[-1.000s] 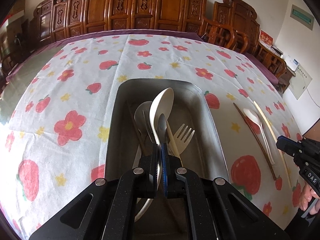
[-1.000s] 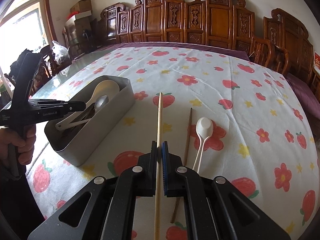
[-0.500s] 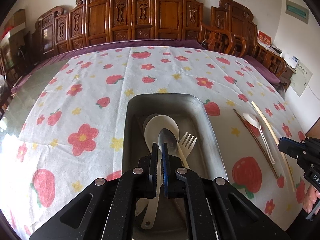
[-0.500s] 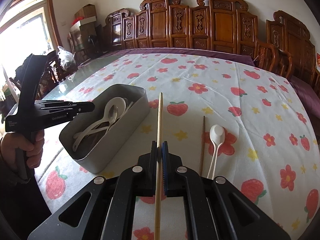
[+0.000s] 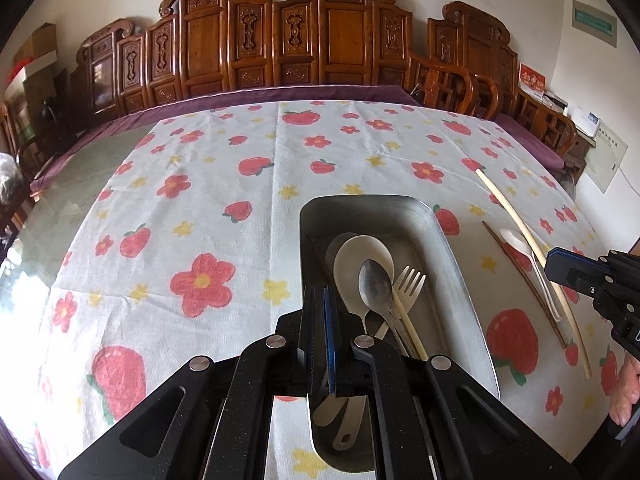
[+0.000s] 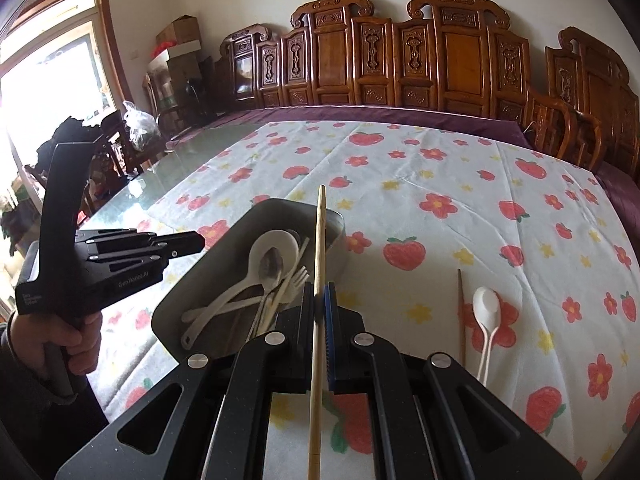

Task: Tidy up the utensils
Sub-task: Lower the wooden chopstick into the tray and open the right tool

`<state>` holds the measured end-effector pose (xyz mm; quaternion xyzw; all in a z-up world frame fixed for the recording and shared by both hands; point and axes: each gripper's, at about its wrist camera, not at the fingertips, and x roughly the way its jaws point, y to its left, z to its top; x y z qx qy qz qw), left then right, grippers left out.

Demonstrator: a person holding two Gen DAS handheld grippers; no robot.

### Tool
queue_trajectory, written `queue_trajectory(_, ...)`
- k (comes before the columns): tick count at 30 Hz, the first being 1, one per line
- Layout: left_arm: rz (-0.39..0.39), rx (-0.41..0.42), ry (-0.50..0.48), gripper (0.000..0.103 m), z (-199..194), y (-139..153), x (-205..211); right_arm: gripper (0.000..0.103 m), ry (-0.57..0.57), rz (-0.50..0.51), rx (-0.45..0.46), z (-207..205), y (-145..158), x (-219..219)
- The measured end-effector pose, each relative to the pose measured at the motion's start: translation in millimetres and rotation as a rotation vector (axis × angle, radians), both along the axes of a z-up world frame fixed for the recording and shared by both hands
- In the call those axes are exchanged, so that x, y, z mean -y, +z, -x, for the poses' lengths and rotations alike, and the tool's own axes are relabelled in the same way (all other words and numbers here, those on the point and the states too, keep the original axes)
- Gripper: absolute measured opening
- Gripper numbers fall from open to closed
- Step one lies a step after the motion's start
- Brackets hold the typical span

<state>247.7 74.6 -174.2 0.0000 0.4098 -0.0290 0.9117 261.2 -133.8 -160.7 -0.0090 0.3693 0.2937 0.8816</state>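
A metal tray (image 5: 452,240) (image 6: 224,240) holds a large white spoon (image 5: 362,256), a metal spoon (image 5: 375,280), a pale fork (image 5: 408,284) and other utensils. My left gripper (image 5: 320,300) is shut and empty, at the tray's left wall. It also shows in the right wrist view (image 6: 188,242), left of the tray. My right gripper (image 6: 320,300) is shut on a light wooden chopstick (image 6: 319,240) whose tip is over the tray's right rim. The chopstick (image 5: 520,232) also shows in the left wrist view. A small white spoon (image 6: 486,312) and a dark chopstick (image 6: 461,312) lie on the cloth.
The table has a white cloth (image 5: 240,168) with red flowers and strawberries over a glass top (image 6: 160,176). Carved wooden chairs (image 5: 320,40) line the far edge. A window (image 6: 52,92) is at the left.
My left gripper has let go of the metal spoon, which now lies in the tray, and has moved left. My right gripper has carried the light chopstick left, toward the tray.
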Motion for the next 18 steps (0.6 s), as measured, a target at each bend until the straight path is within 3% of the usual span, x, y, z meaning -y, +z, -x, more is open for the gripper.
queue_trajectory(9, 0.010, 0.013, 0.017, 0.003, 1.3, 7.2, -16.0, 0.006, -0.009, -0.034, -0.024, -16.7, 2.2, -47.8)
queue_trajectory(18, 0.026, 0.034, 0.045, 0.003, 2.9, 16.1, -31.3, 0.006, -0.056, -0.043, -0.090, -34.2, -22.3, -75.7)
